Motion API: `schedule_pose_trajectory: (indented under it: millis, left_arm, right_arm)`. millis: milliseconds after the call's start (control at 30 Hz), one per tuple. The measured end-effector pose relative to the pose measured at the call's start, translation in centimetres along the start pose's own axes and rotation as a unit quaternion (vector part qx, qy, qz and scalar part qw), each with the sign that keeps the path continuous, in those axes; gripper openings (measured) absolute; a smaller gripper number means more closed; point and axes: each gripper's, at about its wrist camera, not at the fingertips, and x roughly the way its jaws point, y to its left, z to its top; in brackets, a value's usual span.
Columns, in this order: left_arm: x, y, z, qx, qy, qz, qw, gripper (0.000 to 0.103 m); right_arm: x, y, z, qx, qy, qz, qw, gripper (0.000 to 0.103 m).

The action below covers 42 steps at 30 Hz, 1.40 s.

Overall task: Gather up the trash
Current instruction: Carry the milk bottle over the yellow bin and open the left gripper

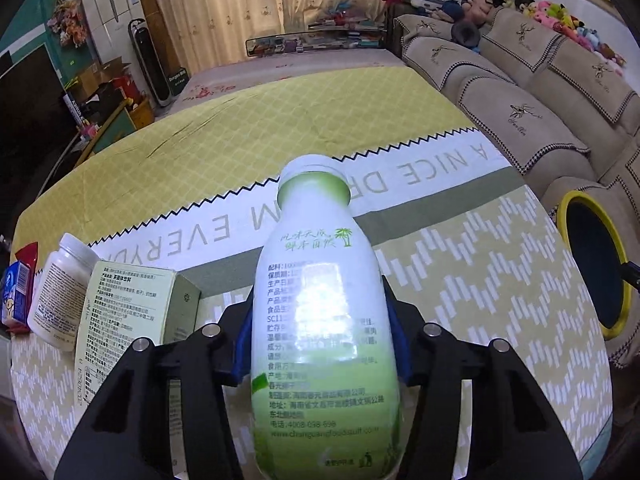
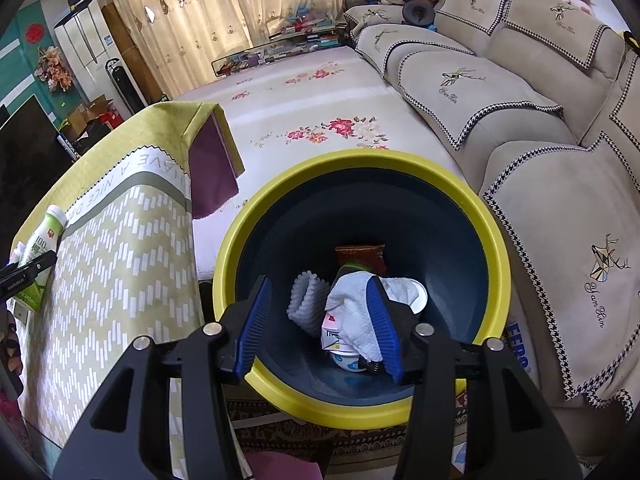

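Note:
My left gripper (image 1: 322, 332) is shut on a white and green drink bottle (image 1: 324, 320), held above the table with its cap pointing away. The same bottle shows in the right wrist view (image 2: 38, 248) at the far left. My right gripper (image 2: 320, 320) is open and empty over the mouth of the yellow-rimmed dark bin (image 2: 256, 200), beside the table. The bin holds a crumpled white tissue (image 2: 352, 312), a white fluffy piece (image 2: 306, 300), a snack wrapper (image 2: 360, 254), a carton and a cup. The bin also shows in the left wrist view (image 1: 576, 200) at the right.
On the table's left lie a green carton box (image 1: 124, 320), a white pill bottle (image 1: 60, 288) and a blue-red pack (image 1: 16, 292). The yellow-green tablecloth (image 1: 240, 132) covers the table. A beige sofa (image 2: 520, 120) stands right of the bin, a floral cloth (image 2: 320, 92) beyond.

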Motion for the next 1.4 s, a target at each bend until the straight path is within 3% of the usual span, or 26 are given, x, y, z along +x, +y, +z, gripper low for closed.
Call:
schedule_pose_trajectory:
  millis: [333,733,1400]
  left_arm:
    - [-3.2,-5.4,-0.4,0.061,-0.024,-0.058,0.9961,0.051]
    - [-7.5,-16.6,0.5,0.148,-0.057,-0.134,0.9783,0.051]
    - [-5.0,-36.4,2.7,0.256,-0.045,-0.193,0.9461,0.051]
  right_arm:
    - [-0.5,-0.6,-0.4,0.005,-0.005,0.007,1.000,0.048]
    - [-3.0,-4.4,-1.5,0.032,-0.027,-0.003,0.999,0.048]
    - [-5.9,-13.2,-3.7,0.096,-0.043,-0.039,0.994,0.048]
